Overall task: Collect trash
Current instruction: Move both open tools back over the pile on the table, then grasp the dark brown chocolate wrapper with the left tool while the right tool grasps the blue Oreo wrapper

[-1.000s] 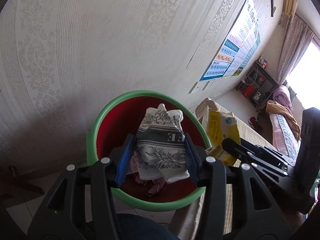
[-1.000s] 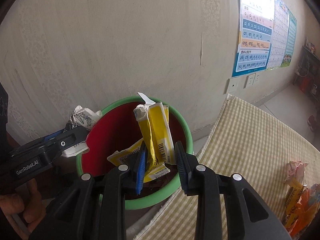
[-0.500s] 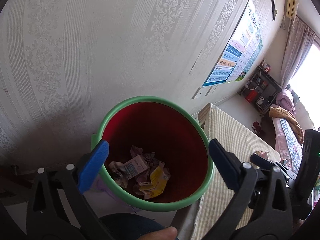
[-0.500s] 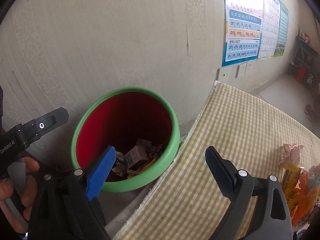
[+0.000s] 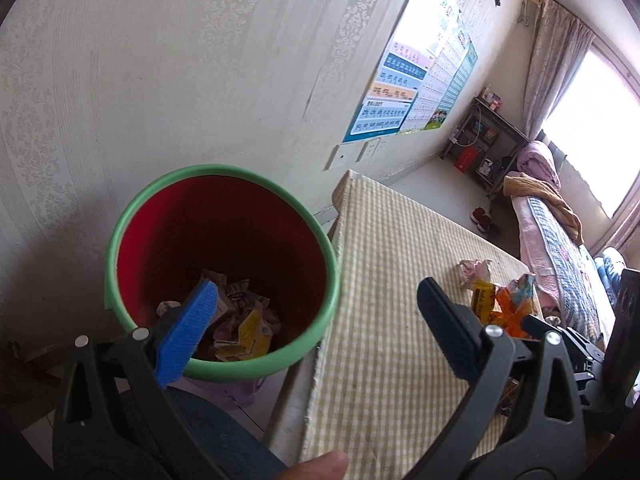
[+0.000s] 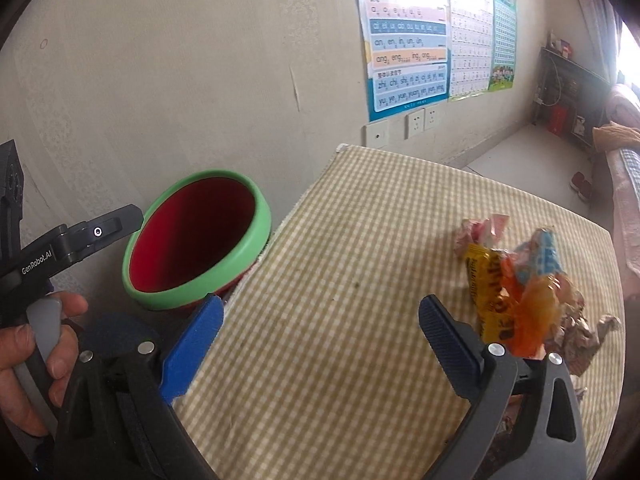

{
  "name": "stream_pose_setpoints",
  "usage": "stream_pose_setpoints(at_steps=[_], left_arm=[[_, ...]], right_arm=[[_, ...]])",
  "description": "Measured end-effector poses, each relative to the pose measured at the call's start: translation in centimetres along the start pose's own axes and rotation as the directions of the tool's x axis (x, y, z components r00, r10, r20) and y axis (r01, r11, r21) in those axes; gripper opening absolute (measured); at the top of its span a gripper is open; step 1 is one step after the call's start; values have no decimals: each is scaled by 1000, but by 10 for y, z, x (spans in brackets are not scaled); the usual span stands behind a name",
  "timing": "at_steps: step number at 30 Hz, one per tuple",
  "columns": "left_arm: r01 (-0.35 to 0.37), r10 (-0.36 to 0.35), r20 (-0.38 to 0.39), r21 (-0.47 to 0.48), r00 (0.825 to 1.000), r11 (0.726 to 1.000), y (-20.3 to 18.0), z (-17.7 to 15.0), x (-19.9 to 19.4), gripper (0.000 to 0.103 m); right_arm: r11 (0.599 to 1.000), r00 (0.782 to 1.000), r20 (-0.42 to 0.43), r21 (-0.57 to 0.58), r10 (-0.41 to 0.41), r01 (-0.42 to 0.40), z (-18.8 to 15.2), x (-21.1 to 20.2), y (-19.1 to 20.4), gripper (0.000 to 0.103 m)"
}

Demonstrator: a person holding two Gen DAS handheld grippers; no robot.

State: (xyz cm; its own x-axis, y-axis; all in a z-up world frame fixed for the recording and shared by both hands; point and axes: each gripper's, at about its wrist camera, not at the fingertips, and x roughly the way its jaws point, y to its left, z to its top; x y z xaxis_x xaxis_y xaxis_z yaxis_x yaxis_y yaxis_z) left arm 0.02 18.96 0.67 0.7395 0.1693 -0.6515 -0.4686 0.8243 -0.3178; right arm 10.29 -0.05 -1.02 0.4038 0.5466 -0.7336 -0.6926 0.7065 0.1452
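A red bin with a green rim [image 5: 224,168] stands on the floor against the wall, beside the left end of a checked table [image 5: 400,264]. Crumpled wrappers [image 5: 240,320] lie at its bottom. My left gripper [image 5: 318,286] hangs open and empty over the bin's right rim and the table edge. A pile of orange, yellow and pink wrappers [image 6: 520,280] sits on the right part of the table [image 6: 340,240]. My right gripper [image 6: 320,300] is over the table, its jaws opening with nothing between them. The bin [image 6: 264,216] is to its left.
A hand [image 6: 40,340] holds the left gripper's handle at the left edge of the right wrist view. Posters [image 6: 408,40] and wall sockets [image 6: 416,122] are behind the table. A bed [image 5: 560,240] and a dark shelf [image 5: 484,140] stand at the far right.
Both grippers let go of their wrappers, which dropped into the bin, and opened wide. Both then swung right, away from the bin toward the table.
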Motion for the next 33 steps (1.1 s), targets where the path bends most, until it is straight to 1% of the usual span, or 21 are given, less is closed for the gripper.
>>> stream_pose_setpoints(at_steps=[3,6,9,12,17,20,23,27,30,33], left_arm=[[39,-38,-24,52,999,998,-27,-12,4,98],[106,-99,-74,100,992,989,-56,-27,11,98],[167,-146,-132,165,980,972,-86,-44,16,98],[223,-185,-188,206,965,953,-111,-60,20,98],[274,-213,-258,233,942,933,-141,-82,27,98],[311,-224,-305,273,926,910,-161,-95,32,98],[343,-226,-345,329,911,880,-180,-108,37,98],[363,-201,-405,377,892,852,-198,-124,50,98],[378,-196,-427,397,882,836,-207,-131,57,98],[383,-191,-438,406,879,830,-213,-135,61,98]], right_arm=[[999,999,9,36,-38,38,-11,-18,-24,95],[995,997,10,64,-80,79,-25,-38,-49,95],[990,994,-3,88,-114,113,-41,-52,-71,95],[983,990,-13,113,-142,142,-55,-64,-91,95],[974,984,-22,136,-177,179,-71,-81,-117,95],[971,980,-36,134,-197,200,-80,-86,-133,95],[966,970,-82,108,-228,236,-90,-83,-145,95],[960,964,-144,140,-224,244,-109,-74,-160,95],[958,962,-168,153,-216,241,-117,-67,-164,94],[959,961,-178,152,-211,238,-118,-61,-166,92]])
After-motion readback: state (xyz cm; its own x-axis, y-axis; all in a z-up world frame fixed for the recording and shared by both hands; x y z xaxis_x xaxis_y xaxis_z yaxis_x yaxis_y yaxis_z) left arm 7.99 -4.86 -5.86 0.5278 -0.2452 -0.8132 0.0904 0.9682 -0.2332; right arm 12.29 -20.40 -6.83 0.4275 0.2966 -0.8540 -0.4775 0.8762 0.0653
